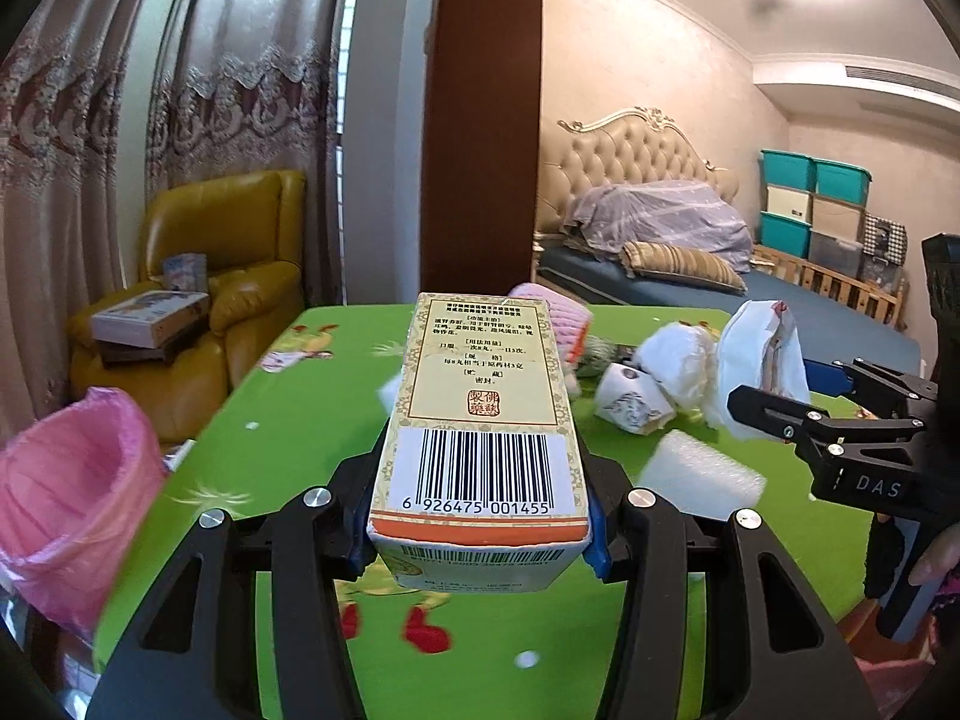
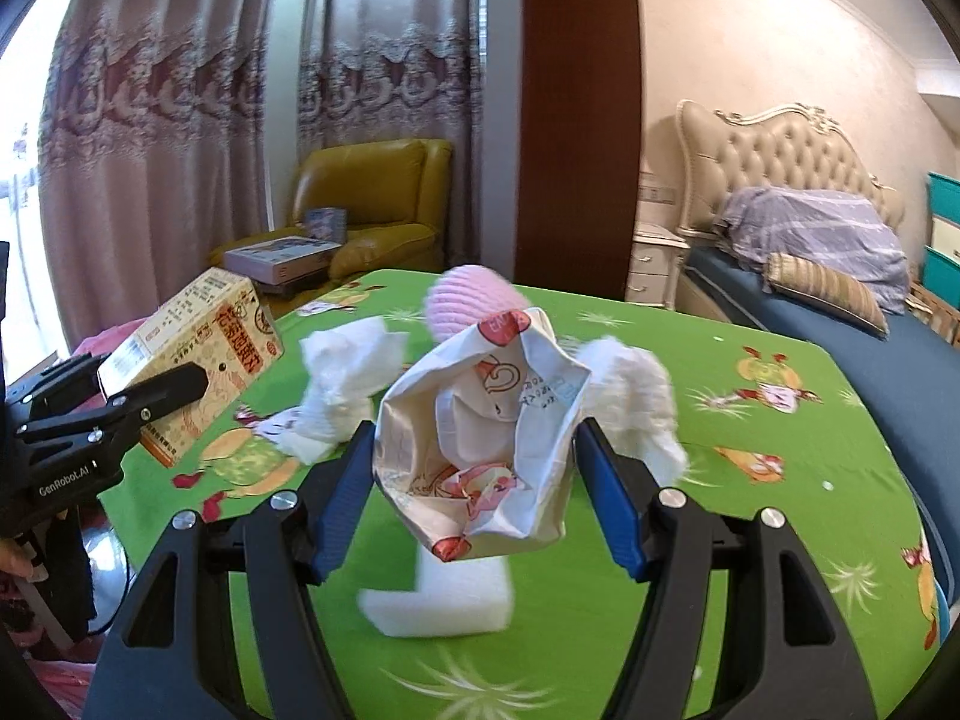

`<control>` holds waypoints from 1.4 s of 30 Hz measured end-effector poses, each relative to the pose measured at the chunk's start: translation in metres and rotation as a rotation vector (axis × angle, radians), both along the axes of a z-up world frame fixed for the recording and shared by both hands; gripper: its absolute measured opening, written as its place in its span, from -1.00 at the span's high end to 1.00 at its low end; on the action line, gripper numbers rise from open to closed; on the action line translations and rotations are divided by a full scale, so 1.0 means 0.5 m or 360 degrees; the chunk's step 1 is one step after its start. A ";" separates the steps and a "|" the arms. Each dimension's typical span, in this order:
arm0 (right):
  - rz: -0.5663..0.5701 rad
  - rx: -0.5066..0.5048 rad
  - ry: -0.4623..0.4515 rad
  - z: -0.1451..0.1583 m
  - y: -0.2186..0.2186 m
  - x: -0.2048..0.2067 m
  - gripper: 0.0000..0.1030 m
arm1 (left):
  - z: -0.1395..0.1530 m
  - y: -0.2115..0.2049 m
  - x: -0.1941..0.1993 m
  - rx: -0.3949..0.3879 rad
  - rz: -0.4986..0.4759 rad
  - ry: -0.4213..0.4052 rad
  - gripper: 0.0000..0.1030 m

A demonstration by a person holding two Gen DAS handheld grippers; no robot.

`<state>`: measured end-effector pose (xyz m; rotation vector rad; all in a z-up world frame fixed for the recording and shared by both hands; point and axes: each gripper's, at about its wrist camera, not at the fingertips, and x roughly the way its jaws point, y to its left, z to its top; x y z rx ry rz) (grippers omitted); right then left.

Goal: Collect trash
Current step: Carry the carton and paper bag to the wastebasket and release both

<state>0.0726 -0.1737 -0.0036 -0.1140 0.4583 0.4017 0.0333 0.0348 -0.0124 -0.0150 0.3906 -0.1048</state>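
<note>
A yellow medicine box (image 1: 480, 396) with a barcode sits lengthwise between the blue pads of my left gripper (image 1: 480, 510), which is shut on it above the green table (image 1: 288, 450). In the right wrist view, the same box (image 2: 198, 372) and left gripper (image 2: 162, 396) show at the left. My right gripper (image 2: 474, 468) is shut on a crumpled white paper bag (image 2: 480, 420) with red print, lifted off the table. From the left wrist view, that bag (image 1: 762, 354) hangs in the right gripper (image 1: 774, 414). A bin with a pink liner (image 1: 72, 492) stands at the table's left edge.
On the table lie a white foam block (image 2: 444, 594), crumpled tissues (image 2: 342, 384), a squashed paper cup (image 1: 630, 408) and a pink knitted item (image 2: 474, 294). A yellow armchair (image 1: 228, 276) with boxes stands behind the table, and a bed (image 1: 690, 264) is on the right.
</note>
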 end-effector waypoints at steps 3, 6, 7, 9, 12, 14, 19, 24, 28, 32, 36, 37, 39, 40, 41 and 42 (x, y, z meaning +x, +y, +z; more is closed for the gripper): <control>0.0071 -0.0006 -0.0003 0.004 0.038 -0.003 -0.26 | 0.003 0.025 -0.016 0.0028 0.0043 -0.0011 0.07; 0.0144 0.0007 0.0013 0.007 0.077 0.000 -0.26 | 0.006 0.059 -0.031 0.0029 0.0092 -0.0005 0.07; 0.0162 0.0009 0.0019 0.007 0.088 0.000 -0.26 | 0.007 0.072 -0.037 0.0034 0.0114 -0.0004 0.07; 0.0210 0.0003 0.0030 0.006 0.114 0.002 -0.26 | 0.006 0.091 -0.046 0.0041 0.0147 -0.0001 0.07; 0.0287 -0.0007 0.0041 0.003 0.156 0.001 -0.26 | 0.003 0.123 -0.060 0.0040 0.0204 0.0002 0.07; 0.0352 -0.0031 0.0026 0.004 0.189 -0.002 -0.26 | 0.001 0.144 -0.069 0.0037 0.0237 0.0004 0.07; 0.0491 -0.0018 0.0037 0.007 0.257 0.003 -0.26 | 0.003 0.194 -0.091 0.0041 0.0331 0.0003 0.07; 0.0670 -0.0012 0.0051 0.011 0.350 0.019 -0.26 | 0.004 0.263 -0.107 0.0037 0.0451 0.0012 0.07; 0.0798 -0.0025 0.0021 0.013 0.430 0.028 -0.26 | 0.009 0.343 -0.114 0.0025 0.0560 0.0033 0.07; 0.0905 0.0005 0.0056 0.010 0.508 0.048 -0.26 | 0.006 0.436 -0.113 -0.0010 0.0644 0.0082 0.07; 0.0999 -0.0019 0.0046 0.013 0.590 0.057 -0.26 | -0.003 0.495 -0.099 0.0017 0.0702 0.0122 0.07; 0.1017 -0.0027 0.0037 0.015 0.608 0.057 -0.26 | -0.006 0.510 -0.096 0.0013 0.0714 0.0129 0.07; 0.1063 -0.0042 0.0019 0.019 0.648 0.058 -0.26 | -0.013 0.535 -0.092 -0.0006 0.0733 0.0139 0.07; 0.1078 -0.0047 0.0013 0.021 0.664 0.057 -0.26 | -0.016 0.544 -0.090 -0.0019 0.0739 0.0142 0.07; 0.1095 -0.0052 0.0006 0.021 0.684 0.059 -0.26 | -0.020 0.562 -0.089 -0.0046 0.0756 0.0147 0.07; 0.1107 -0.0056 0.0006 0.022 0.696 0.061 -0.26 | -0.023 0.574 -0.085 -0.0065 0.0762 0.0149 0.07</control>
